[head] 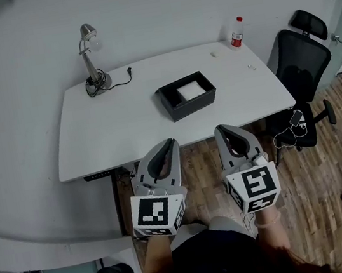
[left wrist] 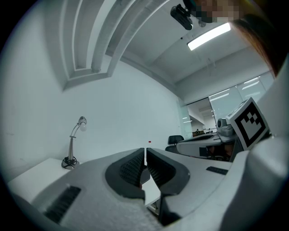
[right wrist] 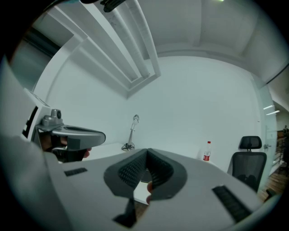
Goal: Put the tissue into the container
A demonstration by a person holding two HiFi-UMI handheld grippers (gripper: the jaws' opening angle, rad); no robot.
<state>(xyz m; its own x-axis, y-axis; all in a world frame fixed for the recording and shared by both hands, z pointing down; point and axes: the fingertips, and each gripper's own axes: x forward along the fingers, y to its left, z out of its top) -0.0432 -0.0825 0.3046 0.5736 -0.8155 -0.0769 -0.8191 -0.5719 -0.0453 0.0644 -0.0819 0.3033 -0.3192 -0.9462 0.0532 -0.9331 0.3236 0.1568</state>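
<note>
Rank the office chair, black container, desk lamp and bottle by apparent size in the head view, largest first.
1. office chair
2. black container
3. desk lamp, tall but thin
4. bottle

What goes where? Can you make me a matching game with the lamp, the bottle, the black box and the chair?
Things:
1. lamp
2. bottle
3. box
4. chair

Places:
A. middle of the table
B. on the floor by the table's right end
C. table's far left corner
D. table's far right corner

Pairs: 1-C, 2-D, 3-A, 4-B
</note>
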